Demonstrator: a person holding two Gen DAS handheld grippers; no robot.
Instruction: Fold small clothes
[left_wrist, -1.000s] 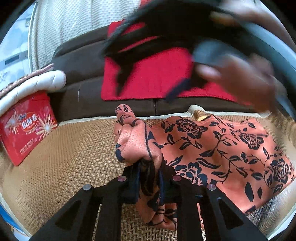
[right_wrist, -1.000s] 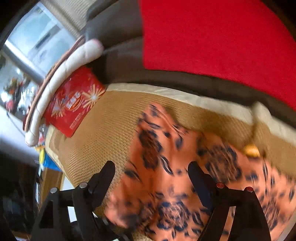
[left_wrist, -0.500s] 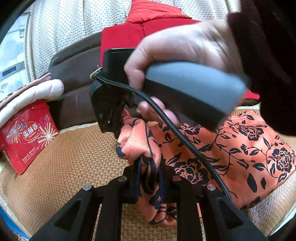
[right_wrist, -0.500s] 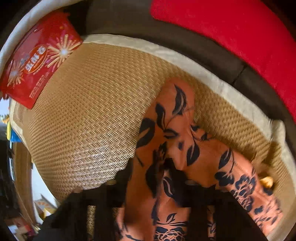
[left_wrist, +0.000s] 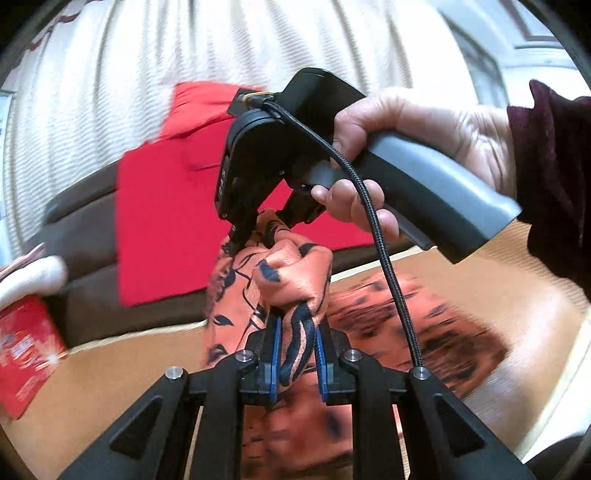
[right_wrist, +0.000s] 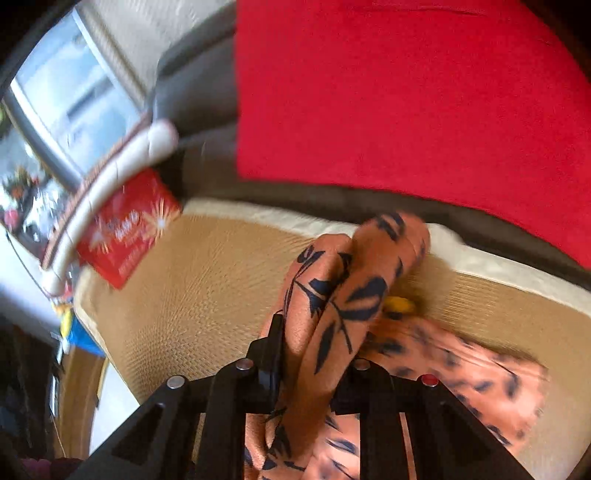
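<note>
Where the orange floral garment (left_wrist: 291, 291) bunches off the woven mat (left_wrist: 122, 373), left gripper (left_wrist: 297, 354) clamped on one fold. Just beyond, right gripper (right_wrist: 310, 354) closing on another fold, pads pressing. Farther back, red cloth (right_wrist: 406, 99) on the brown sofa (left_wrist: 85, 221).

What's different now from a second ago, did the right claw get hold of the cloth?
Yes. The right claw, wide open above the orange floral garment a second ago, came down and is closing on a bunched fold of it, next to the left claw's grip, and both have lifted that fold off the woven mat. Unchanged: the left claw stays clamped on the garment; the red packet sits where it was.
</note>
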